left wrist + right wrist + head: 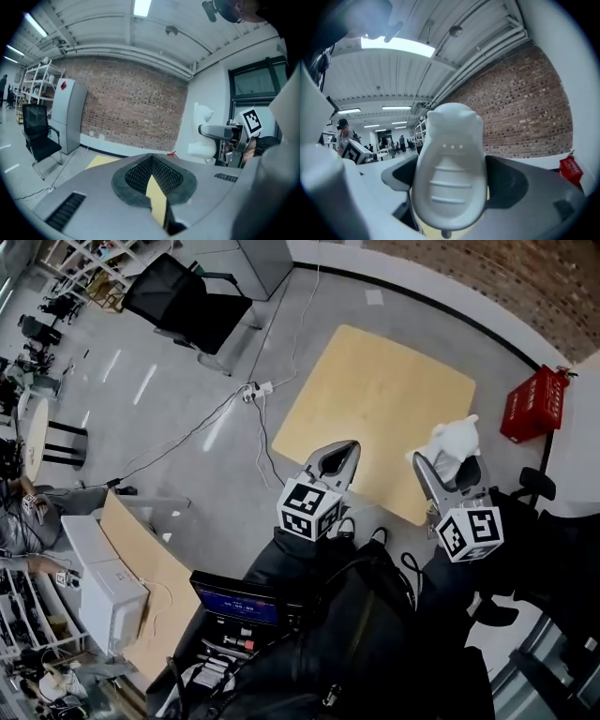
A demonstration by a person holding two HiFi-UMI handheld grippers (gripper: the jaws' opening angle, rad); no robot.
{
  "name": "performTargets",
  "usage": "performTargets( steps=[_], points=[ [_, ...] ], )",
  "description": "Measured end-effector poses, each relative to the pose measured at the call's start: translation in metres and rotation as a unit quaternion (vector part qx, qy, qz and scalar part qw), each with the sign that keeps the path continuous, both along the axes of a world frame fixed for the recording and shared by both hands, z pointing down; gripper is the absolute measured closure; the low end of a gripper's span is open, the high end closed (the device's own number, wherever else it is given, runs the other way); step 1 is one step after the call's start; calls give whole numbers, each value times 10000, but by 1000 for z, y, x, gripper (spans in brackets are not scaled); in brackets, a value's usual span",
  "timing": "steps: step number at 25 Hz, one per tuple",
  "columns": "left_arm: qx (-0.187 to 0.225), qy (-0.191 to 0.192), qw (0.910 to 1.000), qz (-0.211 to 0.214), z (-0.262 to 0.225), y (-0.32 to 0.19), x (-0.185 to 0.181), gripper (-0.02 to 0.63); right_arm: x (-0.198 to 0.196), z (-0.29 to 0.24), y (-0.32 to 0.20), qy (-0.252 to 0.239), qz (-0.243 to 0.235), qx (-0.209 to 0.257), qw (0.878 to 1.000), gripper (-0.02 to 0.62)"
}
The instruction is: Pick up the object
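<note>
Right gripper [450, 180] has its two jaws closed on the white object [449, 164], a smooth moulded piece with ribbed grooves on its face and two small bumps on top. It stands upright between the dark pads and fills the space between them. From the head view the white object [455, 439] is held in the air over the near right corner of the pale wooden table [375, 395], clear of its top. Left gripper [339, 454] is just beside it to the left, over the table's near edge, its jaws drawn together with nothing between them. A red crate [534, 404] sits on the floor past the table's right side. A black chair [187, 301] stands well apart at the far left, with cables [255, 388] trailing across the grey floor.
</note>
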State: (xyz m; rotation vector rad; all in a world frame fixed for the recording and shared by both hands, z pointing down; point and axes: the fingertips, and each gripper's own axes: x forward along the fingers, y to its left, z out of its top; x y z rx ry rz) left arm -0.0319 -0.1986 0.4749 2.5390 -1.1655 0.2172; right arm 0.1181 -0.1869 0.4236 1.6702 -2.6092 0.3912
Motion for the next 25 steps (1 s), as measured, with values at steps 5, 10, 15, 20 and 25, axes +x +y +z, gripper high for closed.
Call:
performTargets(
  steps=[5,10,15,20,25],
  points=[
    [436,112,9990,68,-35,-7,17,606,21,-46,6,-166,242,524,9982,156],
    [827,226,9962,150,-68,-10,30,606,35,-65,11,-273,465,700,9961,156],
    [1156,387,9925,90,-100,-16,35,606,42,-85,13,-315,544,928,9937,155],
    [1425,503,9885,95,-122,-16,40,606,50,-97,13,-341,581,1054,9921,153],
    [1647,525,9849,105,-132,-16,42,606,53,-105,11,-465,583,1190,9901,153]
  ],
)
